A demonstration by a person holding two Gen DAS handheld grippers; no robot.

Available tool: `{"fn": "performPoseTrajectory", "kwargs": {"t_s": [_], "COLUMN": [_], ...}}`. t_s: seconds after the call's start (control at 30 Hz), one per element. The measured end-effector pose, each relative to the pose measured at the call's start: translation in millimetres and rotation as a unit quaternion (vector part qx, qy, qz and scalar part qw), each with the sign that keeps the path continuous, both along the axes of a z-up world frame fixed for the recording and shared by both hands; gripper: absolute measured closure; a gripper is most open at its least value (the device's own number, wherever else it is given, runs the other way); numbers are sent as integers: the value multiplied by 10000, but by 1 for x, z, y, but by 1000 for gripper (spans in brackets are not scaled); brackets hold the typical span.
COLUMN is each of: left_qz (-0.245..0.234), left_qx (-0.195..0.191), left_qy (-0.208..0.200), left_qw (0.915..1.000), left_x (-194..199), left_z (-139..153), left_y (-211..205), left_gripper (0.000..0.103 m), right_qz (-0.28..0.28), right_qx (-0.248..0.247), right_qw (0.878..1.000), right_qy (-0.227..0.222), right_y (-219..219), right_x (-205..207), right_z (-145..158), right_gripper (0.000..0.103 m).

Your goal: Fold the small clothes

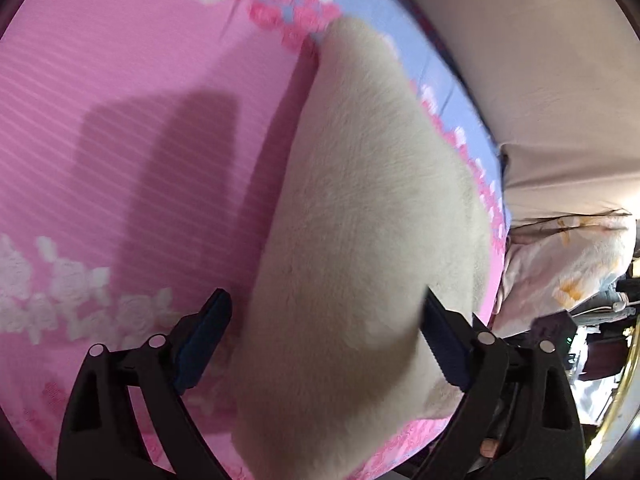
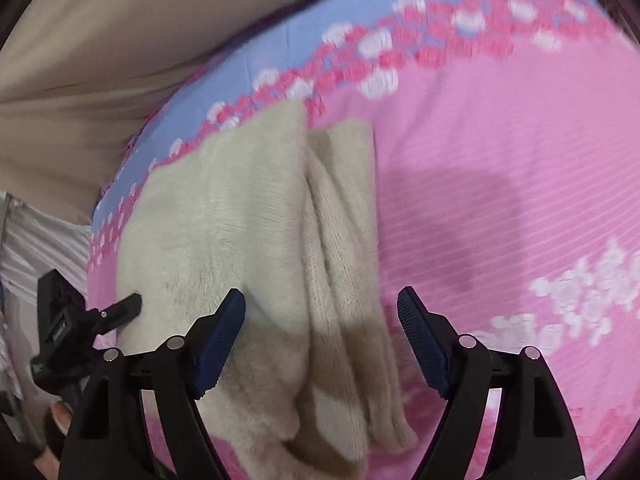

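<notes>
Left wrist view: the left gripper [image 1: 326, 316] stands with its jaws spread wide over a cream fleece garment [image 1: 360, 240], one blue-padded finger [image 1: 204, 340] at about 7 o'clock off the cloth's edge and the other at 4 o'clock against or over its surface; nothing is pinched between them. The garment lies on a pink striped bedsheet [image 1: 120, 100] with white and pink flower bands and a blue border [image 1: 400, 28] running from 12 toward 3 o'clock. Beyond the border, a beige surface [image 1: 540, 80] fills the 1 to 2 o'clock area, and a pale flowered cloth [image 1: 580, 264] shows at 3 o'clock.

In the right wrist view the right gripper [image 2: 322, 312] is likewise wide open, holding nothing, its fingers straddling the near end of the garment [image 2: 224, 220]. There the cloth shows as a fluffy folded layer toward 9 o'clock lying beside and partly over a ribbed knit layer [image 2: 344, 240] nearer the centre. The left gripper's [image 2: 128, 308] dark finger touches the fluffy layer's edge at 8 o'clock. The picture is motion-blurred.
</notes>
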State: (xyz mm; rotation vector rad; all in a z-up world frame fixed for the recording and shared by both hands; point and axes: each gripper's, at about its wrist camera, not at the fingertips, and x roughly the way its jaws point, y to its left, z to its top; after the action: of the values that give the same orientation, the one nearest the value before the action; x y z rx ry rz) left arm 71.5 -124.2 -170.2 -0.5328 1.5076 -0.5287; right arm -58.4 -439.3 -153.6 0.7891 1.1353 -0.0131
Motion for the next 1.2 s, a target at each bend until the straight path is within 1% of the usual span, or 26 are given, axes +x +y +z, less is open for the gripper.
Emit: {"fn": "performPoseTrajectory", "kwargs": {"t_s": [0.03,0.07,0.1,0.13,0.17,0.2,0.27,0.33,0.4,0.43,0.5,0.53,0.57,0.6,0.63,0.73,0.77,0.83,0.9,0.93,0.97,1.0,1.03,1.07,1.1,1.2], "left_qz": [10,-3,-169,-206,-234,-276,-367,-405,-390,-438,-529,-498,-455,-361,-300,-304,-374,-388,-315,-261,-229,-239,-276,-364,-432,-525], "left_qx": [-70,-151,-345,-415,-540,-636,-671,-718,-660,-518,-33,169,199,133,175,518,597,599,505,428,307,183,146,144,127,14], "left_qy": [55,25,67,112,186,214,177,174,277,262,255,323,322,221,134,-111,-211,-262,-125,-25,76,125,83,-27,-94,-289], "left_qw": [10000,9999,9992,9989,9981,9974,9969,9964,9967,9974,9983,9981,9982,9990,9993,9981,9973,9971,9981,9987,9992,9995,9995,9992,9989,9982], "left_x": [2,3,6,8,10,12,11,6,-3,-8,-21,-24,-28,-30,-32,-33,-32,-31,-30,-30,-30,-29,-29,-29,-31,-32], "left_z": [-3,-1,1,5,9,19,38,54,57,54,36,26,19,16,16,19,20,18,13,10,8,8,14,22,28,52], "left_y": [-1,-1,-3,-1,3,10,24,44,68,74,81,85,88,93,95,93,90,85,81,83,86,80,80,79,79,84], "left_gripper": [14,30,43,51,59,62,62,61,58,56,51,49,43,38,31,20,20,19,19,20,25,38,43,52,57,61], "right_qz": [-24,-62,-80,-63,-60,-42,78,185,312,376,440,407,309,250,260,388,395,302,132,77,78,118,157,194,210,181], "right_qx": [283,470,451,438,420,430,405,444,435,354,134,99,180,234,246,70,50,134,298,327,304,258,173,65,-38,-191], "right_qw": [9996,9988,9989,9988,9988,9984,9973,9964,9971,9979,9989,9991,9994,9994,9994,9992,9992,9994,9995,9994,9995,9996,9997,9997,9995,9986], "right_qy": [-22,-74,-132,-186,-255,-369,-605,-692,-542,-395,79,98,-27,-45,-17,66,83,86,50,26,3,-63,-112,-162,-243,-456], "right_y": [1,2,6,8,10,13,26,38,58,67,82,85,85,84,83,84,86,86,85,87,88,89,89,91,93,99], "right_x": [0,0,-1,-2,-4,-9,-22,-35,-46,-48,-50,-51,-53,-52,-50,-38,-35,-31,-30,-32,-34,-35,-41,-41,-42,-45], "right_z": [-7,-10,-5,1,10,23,50,62,54,43,11,4,2,3,3,4,4,0,-5,-7,-6,-1,6,13,23,51], "right_gripper": [30,38,48,61,65,69,71,72,72,72,72,68,67,64,59,52,51,44,40,42,45,57,65,67,69,71]}}
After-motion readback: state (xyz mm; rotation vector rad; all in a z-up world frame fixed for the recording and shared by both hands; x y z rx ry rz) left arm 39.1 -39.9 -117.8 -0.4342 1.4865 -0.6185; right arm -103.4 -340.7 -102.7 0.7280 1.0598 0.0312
